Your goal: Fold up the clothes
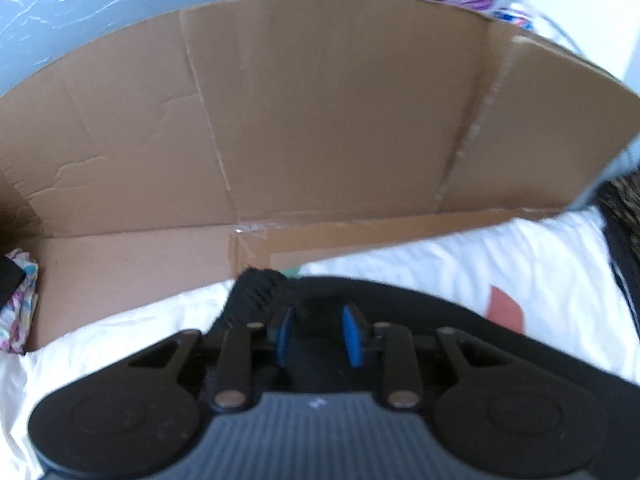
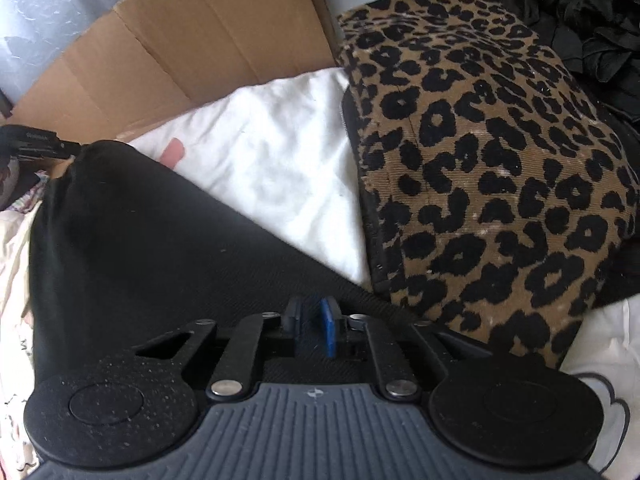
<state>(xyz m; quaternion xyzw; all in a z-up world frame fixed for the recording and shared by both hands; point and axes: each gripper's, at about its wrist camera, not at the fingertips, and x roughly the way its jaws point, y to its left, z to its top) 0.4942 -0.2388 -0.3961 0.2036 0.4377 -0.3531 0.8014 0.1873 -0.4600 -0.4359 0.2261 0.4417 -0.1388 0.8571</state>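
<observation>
White bedding [image 2: 272, 152] covers the bed where the work goes on, with a flattened cardboard sheet [image 1: 320, 120] standing along its far edge.

On that bedding lies the black garment [image 2: 152, 240], stretched between the two tongs, its far corner reaching toward the cardboard. The right tongs [image 2: 314, 326] are nearly closed on its near hem, the blue pad tight to the cloth, so they appear clenched on it. The left tongs [image 1: 316, 334] stand with blue pads apart over the black cloth; a ridge of fabric rises just beyond them, but whether any is pinched cannot be told.

To fold well, both grips likely need the same edge held taut, lifted level, then carried across so the hem lands square on the opposite side without dragging the bedding.

Room is tight. A leopard-print garment [image 2: 480, 160] lies just beside the black one at the right, touching its edge, with dark clothes [image 2: 580, 20] heaped behind. Patterned fabric [image 1: 16, 304] sits at the left edge against the cardboard. Open bedding remains between the black cloth and the cardboard.
</observation>
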